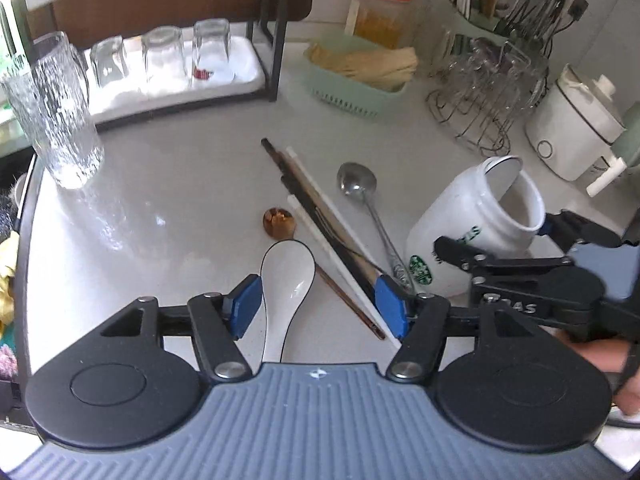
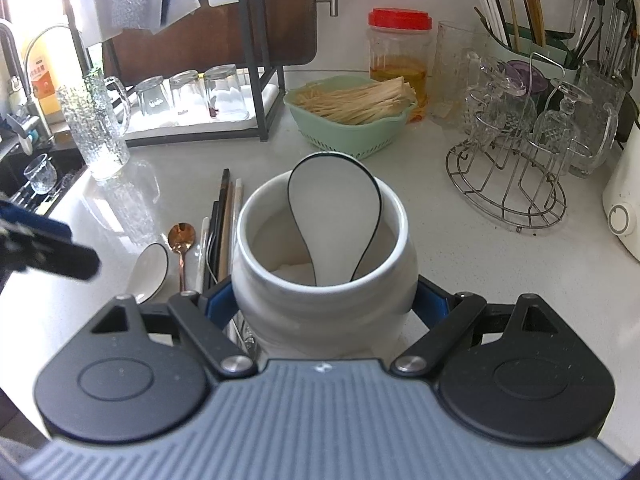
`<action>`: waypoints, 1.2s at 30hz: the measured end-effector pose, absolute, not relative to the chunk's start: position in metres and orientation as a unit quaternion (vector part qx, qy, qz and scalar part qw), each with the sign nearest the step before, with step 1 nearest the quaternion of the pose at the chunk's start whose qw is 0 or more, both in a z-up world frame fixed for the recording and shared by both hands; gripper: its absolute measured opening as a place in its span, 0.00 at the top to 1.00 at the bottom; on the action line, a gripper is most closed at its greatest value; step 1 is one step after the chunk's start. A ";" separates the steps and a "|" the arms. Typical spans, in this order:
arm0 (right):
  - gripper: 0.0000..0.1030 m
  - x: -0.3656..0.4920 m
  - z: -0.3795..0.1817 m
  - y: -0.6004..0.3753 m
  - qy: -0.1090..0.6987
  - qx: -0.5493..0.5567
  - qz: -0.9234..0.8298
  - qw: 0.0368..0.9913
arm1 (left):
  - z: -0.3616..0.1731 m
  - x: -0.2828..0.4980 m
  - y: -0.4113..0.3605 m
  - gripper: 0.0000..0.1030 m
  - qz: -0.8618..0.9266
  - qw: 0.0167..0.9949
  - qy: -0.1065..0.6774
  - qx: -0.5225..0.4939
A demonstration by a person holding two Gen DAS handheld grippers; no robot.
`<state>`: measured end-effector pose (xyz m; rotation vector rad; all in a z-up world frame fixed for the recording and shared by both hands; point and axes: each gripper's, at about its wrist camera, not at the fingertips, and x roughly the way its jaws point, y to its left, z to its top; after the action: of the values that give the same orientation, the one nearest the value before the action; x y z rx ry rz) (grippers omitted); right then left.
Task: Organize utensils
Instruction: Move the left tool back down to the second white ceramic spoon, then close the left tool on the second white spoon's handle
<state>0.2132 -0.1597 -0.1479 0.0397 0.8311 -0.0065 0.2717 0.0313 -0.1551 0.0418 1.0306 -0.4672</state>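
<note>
My left gripper (image 1: 319, 306) hangs open low over the counter. A white ceramic spoon (image 1: 286, 276) lies between its blue pads, touched by neither. A bundle of chopsticks (image 1: 316, 208) runs under its right pad. A copper spoon (image 1: 279, 222) and a steel spoon (image 1: 357, 183) lie beside the bundle. My right gripper (image 2: 324, 304) is shut on a tilted white jar (image 2: 324, 280) with a green logo. A second white spoon (image 2: 334, 216) stands inside the jar. In the left wrist view the jar (image 1: 472, 236) sits right of the utensils.
A tall ribbed glass (image 1: 60, 112) stands at the left near the sink (image 2: 36, 184). Behind are a black rack with upturned glasses (image 1: 172, 64), a green basket (image 1: 356, 76), a red-lidded jar (image 1: 380, 12), a wire glass stand (image 1: 484, 92) and a white cooker (image 1: 576, 120).
</note>
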 end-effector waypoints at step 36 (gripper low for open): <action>0.12 0.219 -0.144 -0.162 0.434 0.015 0.015 0.901 | -0.223 0.316 0.008 0.47 -0.204 0.840 0.497 0.076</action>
<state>0.2186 -0.1620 -0.1443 0.0304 0.8980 0.0301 0.3164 0.0075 -0.2225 0.1609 1.0507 -0.4318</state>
